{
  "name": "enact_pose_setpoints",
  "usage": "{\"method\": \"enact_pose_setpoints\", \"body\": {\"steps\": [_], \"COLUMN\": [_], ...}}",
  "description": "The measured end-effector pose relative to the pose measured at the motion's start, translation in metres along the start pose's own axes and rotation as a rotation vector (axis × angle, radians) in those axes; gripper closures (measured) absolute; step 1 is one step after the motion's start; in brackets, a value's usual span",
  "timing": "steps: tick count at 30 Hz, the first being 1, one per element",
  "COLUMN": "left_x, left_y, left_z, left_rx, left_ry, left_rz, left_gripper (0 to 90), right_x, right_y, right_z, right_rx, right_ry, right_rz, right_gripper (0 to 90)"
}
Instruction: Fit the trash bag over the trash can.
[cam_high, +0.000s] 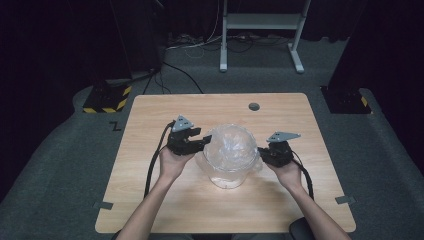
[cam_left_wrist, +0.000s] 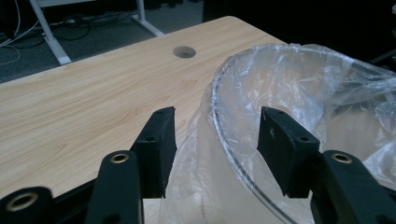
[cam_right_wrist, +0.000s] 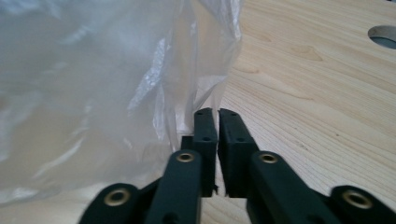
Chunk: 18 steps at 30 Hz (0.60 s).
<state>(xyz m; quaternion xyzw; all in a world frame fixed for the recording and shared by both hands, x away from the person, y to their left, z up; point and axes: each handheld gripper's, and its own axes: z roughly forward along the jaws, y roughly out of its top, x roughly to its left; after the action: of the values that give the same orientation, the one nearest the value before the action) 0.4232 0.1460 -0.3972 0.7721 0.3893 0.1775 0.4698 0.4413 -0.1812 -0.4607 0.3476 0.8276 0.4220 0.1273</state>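
Left gripper view, left gripper (cam_left_wrist: 215, 140) half-open astride bag-lined bowl rim (cam_left_wrist: 224, 140), right gripper (cam_right_wrist: 217, 126) closed.

Your kit: left black two-jaw claw (cam_high: 200, 139) and right black two-jaw claw (cam_high: 261, 152), each topped by a grey three-cornered plate, trailing a black cable. Jaw arms carry brass-ringed screw holes; forearms bare, no sleeves.

A light wooden table (cam_high: 150, 200) with a round cable hole (cam_high: 254, 106) near its far edge stands on grey carpet (cam_high: 60, 170). Beyond it: a white metal frame (cam_high: 260, 22), loose cables (cam_high: 195, 42), and 2 yellow-and-black striped bases (cam_high: 106, 100).
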Motion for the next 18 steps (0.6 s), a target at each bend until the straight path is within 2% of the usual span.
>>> {"method": "enact_pose_setpoints", "body": {"steps": [6,9,13,18], "left_x": [-0.002,-0.003,-0.005,-0.005], "left_y": [0.000,0.002,0.006,0.013], "left_z": [0.005,0.006,0.006,0.011], "left_rx": [0.009,0.011,0.013,0.031], "left_ry": [0.006,0.016,0.025,0.021], "left_rz": [0.006,0.017,0.032,0.040], "left_gripper": [46.7,46.6,45.8,44.5], "right_x": [0.000,0.000,-0.002,-0.008], "right_y": [-0.003,-0.005,-0.002,0.005], "right_z": [0.013,0.013,-0.003,-0.028], "right_rx": [0.051,0.055,-0.005,-0.098], "right_ry": [-0.008,0.001,-0.012,-0.047], "right_rz": [-0.009,-0.005,0.013,0.053], "right_gripper": [90.0,88.9,76.3,70.4]}}
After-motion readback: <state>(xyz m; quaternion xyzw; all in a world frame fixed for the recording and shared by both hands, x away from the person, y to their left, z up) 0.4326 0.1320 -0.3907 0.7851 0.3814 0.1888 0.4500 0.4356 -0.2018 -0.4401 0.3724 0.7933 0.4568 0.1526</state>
